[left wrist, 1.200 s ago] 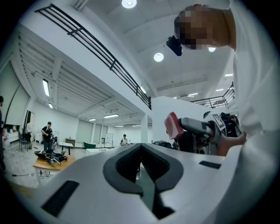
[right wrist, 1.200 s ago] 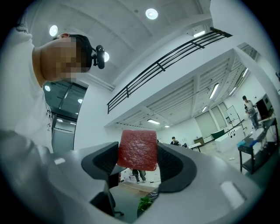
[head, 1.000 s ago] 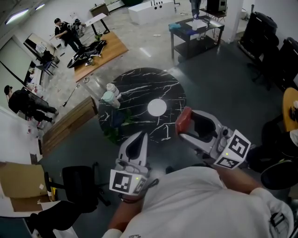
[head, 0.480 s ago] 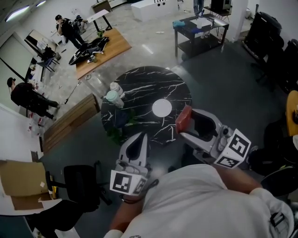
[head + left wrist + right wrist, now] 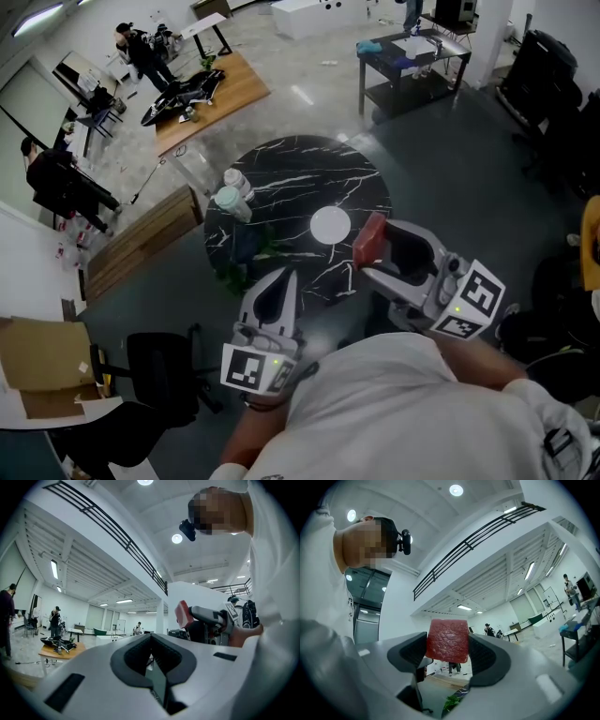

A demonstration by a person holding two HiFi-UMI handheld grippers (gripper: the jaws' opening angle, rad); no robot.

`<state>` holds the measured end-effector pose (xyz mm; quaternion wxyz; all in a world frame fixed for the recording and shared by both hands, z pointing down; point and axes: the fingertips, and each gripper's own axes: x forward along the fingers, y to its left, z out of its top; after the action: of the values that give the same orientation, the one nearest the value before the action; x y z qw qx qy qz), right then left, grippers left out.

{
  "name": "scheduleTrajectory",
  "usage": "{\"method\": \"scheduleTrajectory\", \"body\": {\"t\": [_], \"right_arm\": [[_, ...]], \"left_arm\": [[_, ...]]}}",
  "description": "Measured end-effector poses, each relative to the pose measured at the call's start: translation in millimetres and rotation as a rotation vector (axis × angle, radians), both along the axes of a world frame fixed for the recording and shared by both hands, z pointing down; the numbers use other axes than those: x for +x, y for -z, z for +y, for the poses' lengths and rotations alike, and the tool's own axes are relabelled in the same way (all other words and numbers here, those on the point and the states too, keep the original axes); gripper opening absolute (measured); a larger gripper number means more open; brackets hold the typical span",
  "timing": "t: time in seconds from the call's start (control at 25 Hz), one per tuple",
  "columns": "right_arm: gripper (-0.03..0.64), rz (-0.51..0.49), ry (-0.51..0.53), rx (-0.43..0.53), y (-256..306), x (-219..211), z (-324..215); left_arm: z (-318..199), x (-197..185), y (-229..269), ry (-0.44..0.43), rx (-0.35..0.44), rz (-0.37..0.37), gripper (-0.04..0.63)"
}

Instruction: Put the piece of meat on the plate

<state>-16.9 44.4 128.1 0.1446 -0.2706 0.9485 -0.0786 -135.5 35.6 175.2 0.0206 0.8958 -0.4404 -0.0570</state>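
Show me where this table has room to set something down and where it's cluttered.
Bare marble: the far half of the table, beyond the plate and right of the bottles, and the strip between plate and bottles. Crowded: the left edge, with the bottles and green leaves nearer. The right gripper holds the piece of meat at the near right rim.

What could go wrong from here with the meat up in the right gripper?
1. The right gripper pinches the meat with part of it sticking out past the pads, so it could slip out on the way.
2. In the head view the meat sits short of the plate, near the edge of the table. An early release would likely miss the small plate.
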Motion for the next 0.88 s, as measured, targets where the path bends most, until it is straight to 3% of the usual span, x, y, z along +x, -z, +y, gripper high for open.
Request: {"method": "scheduleTrajectory", "body": {"t": [0.48,0.88], "right_arm": [[0.267,0.006,0.033,-0.012,-6.7,11.4,-64.2],[0.267,0.031,0.129,-0.024,-7.5,28.0,-123.5]], "left_arm": [[-66.7,13.9,-8.5,0.021,-0.006,0.004,0.006],[-131.0,40.0,-4.2,0.079,0.0,0.02,0.006]]}}
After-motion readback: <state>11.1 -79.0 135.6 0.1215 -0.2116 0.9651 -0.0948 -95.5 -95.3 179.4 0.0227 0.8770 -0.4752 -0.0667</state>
